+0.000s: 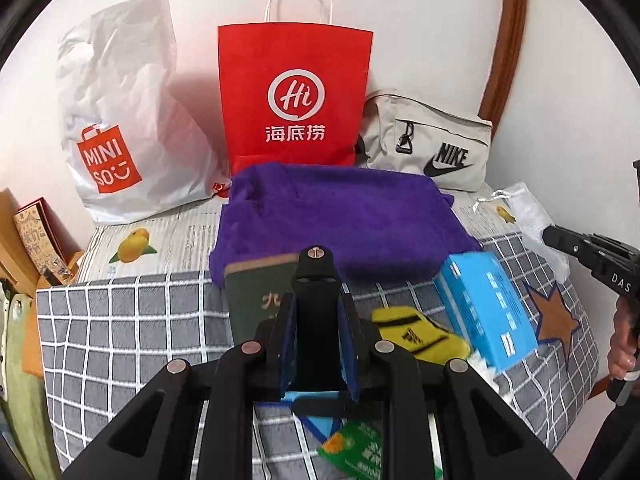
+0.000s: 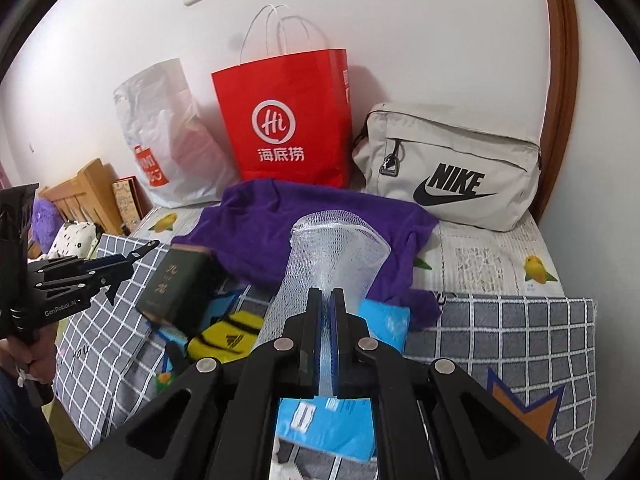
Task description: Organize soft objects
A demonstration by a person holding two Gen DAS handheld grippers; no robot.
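Note:
My left gripper (image 1: 316, 300) is shut on a black stand-like piece with a screw on top (image 1: 316, 276), held above the bed. My right gripper (image 2: 326, 300) is shut on a clear white mesh bag (image 2: 336, 244), which rises in front of it; the bag also shows in the left wrist view (image 1: 536, 216). A purple towel (image 1: 340, 216) lies crumpled in the middle of the bed. A yellow sock (image 1: 420, 336) lies beside a blue tissue pack (image 1: 484, 308). A dark green box (image 2: 176, 284) rests at the towel's left edge.
At the wall stand a white Miniso bag (image 1: 116, 120), a red paper bag (image 1: 294, 96) and a beige Nike bag (image 2: 452, 168). A grey checked blanket (image 1: 120, 332) covers the bed. A green packet (image 1: 352, 448) lies below my left gripper. A wooden headboard (image 2: 84, 192) is at left.

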